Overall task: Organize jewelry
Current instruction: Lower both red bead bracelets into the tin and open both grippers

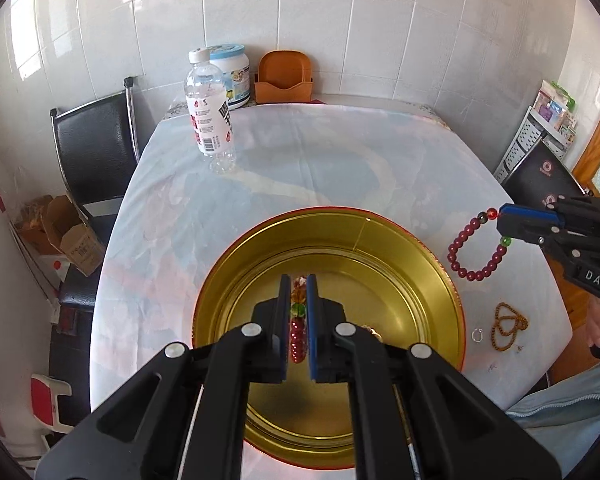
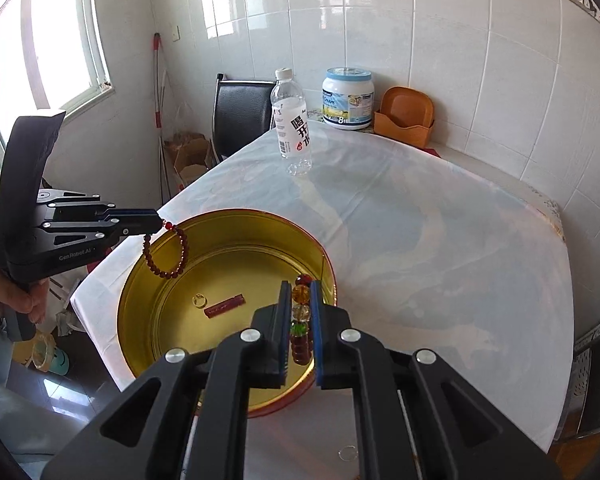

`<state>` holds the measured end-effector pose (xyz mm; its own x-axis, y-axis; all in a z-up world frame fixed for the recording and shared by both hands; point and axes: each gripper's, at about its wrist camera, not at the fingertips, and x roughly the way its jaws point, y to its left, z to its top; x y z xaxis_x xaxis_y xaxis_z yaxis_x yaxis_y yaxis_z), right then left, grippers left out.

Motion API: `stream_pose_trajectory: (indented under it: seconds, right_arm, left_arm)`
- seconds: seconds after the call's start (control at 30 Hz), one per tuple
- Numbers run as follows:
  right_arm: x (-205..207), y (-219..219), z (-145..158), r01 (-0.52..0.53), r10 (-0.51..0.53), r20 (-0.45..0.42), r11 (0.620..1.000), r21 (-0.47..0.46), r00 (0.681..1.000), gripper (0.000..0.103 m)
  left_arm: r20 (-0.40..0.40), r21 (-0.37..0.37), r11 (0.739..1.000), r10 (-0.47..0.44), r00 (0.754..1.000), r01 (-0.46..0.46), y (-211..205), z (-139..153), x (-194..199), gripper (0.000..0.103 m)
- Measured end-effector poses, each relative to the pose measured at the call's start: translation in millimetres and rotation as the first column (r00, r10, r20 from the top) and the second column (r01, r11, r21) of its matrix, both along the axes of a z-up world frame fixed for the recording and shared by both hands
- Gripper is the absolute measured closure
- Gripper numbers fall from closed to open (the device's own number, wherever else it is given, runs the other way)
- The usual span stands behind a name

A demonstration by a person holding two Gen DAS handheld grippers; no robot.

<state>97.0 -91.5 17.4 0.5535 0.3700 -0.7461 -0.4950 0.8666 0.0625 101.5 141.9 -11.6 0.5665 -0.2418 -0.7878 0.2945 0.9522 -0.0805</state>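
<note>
A round gold tin (image 1: 400,256) sits on the white tablecloth, its bottom holding a small ring (image 2: 199,301) and a red bar-shaped piece (image 2: 224,306). My left gripper (image 1: 299,280) hangs over the tin, shut on a dark red bead bracelet (image 1: 298,336) that has amber and green beads. From the right wrist view the left gripper (image 2: 160,226) holds this bracelet (image 2: 168,256) dangling over the tin's left rim (image 2: 140,264). My right gripper (image 2: 300,286) is shut on a second red bead bracelet (image 2: 300,344). That loop (image 1: 472,256) hangs from the right gripper (image 1: 500,224) just right of the tin.
A brown bead string (image 1: 508,326) and a small clear ring (image 1: 476,335) lie on the cloth right of the tin. A water bottle (image 1: 210,120), a white tub (image 1: 232,76) and an orange holder (image 1: 284,78) stand at the far edge. A black chair (image 1: 96,152) is on the left.
</note>
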Motion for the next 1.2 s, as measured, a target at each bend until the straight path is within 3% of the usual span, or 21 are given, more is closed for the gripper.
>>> stream_pose_trajectory:
  seconds: [0.3, 0.53, 0.7, 1.2]
  right_arm:
    - [27.1, 57.4, -28.0, -0.026, 0.018, -0.096, 0.996, -0.083, 0.995, 0.093]
    - [40.8, 87.0, -68.5, -0.066, 0.040, -0.214, 0.991, -0.118, 0.976, 0.093]
    - [51.2, 84.3, -104.6, -0.045, -0.003, -0.332, 0.990, -0.136, 0.943, 0.093]
    - [43.5, 85.6, -112.2, -0.079, 0.013, -0.351, 0.981, -0.175, 0.936, 0.093]
  left_arm:
    - [-0.076, -0.055, 0.991, -0.123, 0.989, 0.119, 12.6, -32.5, 48.3, 0.096]
    - [-0.206, -0.067, 0.973, -0.228, 0.952, 0.219, -9.2, -78.9, 63.4, 0.096]
    - [-0.300, -0.061, 0.971, -0.241, 0.923, 0.233, -14.0, -109.4, 64.4, 0.096]
    - [-0.307, -0.066, 0.966, -0.260, 0.916, 0.252, -16.8, -114.2, 60.5, 0.096]
